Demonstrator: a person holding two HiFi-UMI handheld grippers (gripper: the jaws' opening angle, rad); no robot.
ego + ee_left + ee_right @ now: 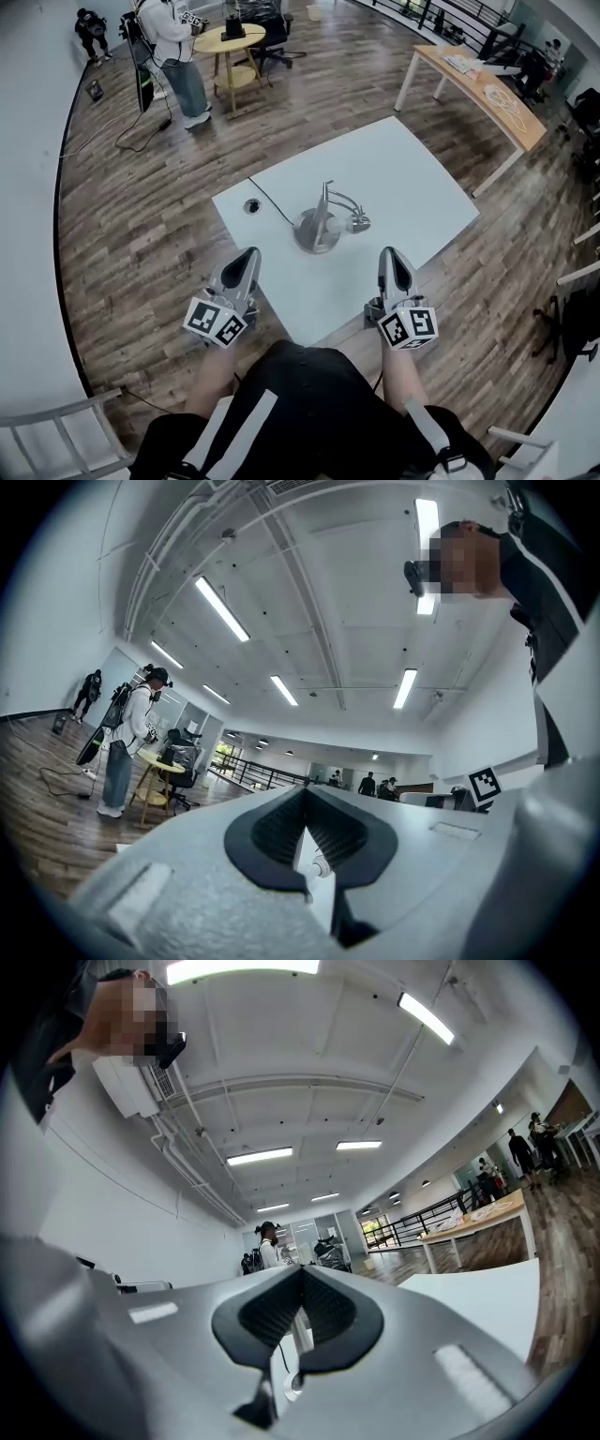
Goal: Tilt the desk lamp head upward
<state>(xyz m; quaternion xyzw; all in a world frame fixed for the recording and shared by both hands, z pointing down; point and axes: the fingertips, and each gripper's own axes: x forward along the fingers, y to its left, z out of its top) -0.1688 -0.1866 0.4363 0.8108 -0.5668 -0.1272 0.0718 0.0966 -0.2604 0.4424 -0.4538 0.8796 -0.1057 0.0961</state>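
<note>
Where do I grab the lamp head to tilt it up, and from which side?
Probably the small lamp head at the curved arm's end, from the near side with the right gripper, the closer one. It hangs right of the post, clear of the round base. Open the shut fingers first.

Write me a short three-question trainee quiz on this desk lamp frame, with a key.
1. True or false: the left gripper holds the desk lamp.
2. The lamp stands on: A) the white table, B) the floor, C) the round wooden table.
3. Are the fingers of the right gripper open or shut?
Key: 1 false, it is short of the lamp and holds nothing; 2 A; 3 shut.
</note>
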